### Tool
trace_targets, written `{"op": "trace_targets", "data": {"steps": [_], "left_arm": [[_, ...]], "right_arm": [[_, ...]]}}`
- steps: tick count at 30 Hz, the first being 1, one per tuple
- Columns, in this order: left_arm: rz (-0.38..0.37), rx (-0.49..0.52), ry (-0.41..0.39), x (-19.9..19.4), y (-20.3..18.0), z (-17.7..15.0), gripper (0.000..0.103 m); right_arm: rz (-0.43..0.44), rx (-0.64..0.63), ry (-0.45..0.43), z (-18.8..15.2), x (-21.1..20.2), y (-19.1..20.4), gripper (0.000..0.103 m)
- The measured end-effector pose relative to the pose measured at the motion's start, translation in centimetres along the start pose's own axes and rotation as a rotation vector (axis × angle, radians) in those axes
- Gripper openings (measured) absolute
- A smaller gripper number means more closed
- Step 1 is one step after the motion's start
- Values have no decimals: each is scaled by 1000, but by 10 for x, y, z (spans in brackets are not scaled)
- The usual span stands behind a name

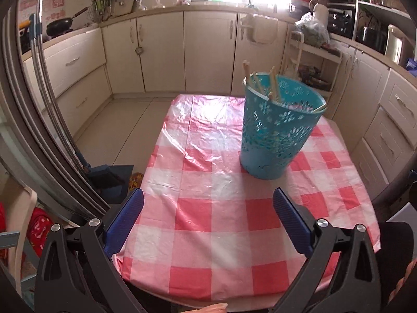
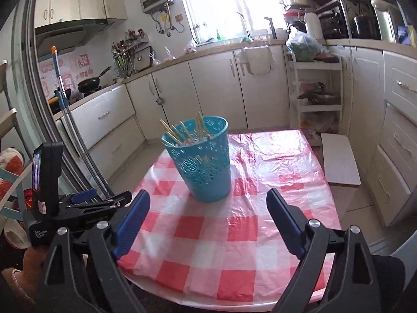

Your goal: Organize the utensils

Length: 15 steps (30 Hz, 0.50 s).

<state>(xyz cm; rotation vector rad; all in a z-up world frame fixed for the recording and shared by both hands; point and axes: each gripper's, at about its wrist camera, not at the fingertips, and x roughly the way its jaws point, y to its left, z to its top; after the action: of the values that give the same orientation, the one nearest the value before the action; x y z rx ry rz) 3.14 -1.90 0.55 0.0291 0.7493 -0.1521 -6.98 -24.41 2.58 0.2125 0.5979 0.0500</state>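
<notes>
Above the table point(image 2: 234, 274), both claws wide, empty.

The tablecloth point(image 1: 208, 208) is a thin, glossy plastic sheet in red and white checks, wrinkled and shining most toward the table's far edge. The turquoise basket point(image 1: 276, 130) near that far edge is hard, smooth plastic with a pierced flower pattern, and the chopsticks point(image 2: 179, 133) in it look like pale, matt wood or bamboo. The cabinet doors point(image 2: 216, 94) beyond are cream with a smooth, faintly satin finish and metal handles.
</notes>
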Motion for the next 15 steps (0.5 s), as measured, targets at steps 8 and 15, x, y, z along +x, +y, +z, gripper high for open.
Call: {"op": "trace_targets", "data": {"steps": [8,15], "left_arm": [[-109,-55,-85,-117,13,0,95],[-17,-111,-137,-181,30,-26,95]], "right_arm": [[8,-53,-80,10,-77,42,93],[-10,-47,-71,-13,-112,57,93]]}}
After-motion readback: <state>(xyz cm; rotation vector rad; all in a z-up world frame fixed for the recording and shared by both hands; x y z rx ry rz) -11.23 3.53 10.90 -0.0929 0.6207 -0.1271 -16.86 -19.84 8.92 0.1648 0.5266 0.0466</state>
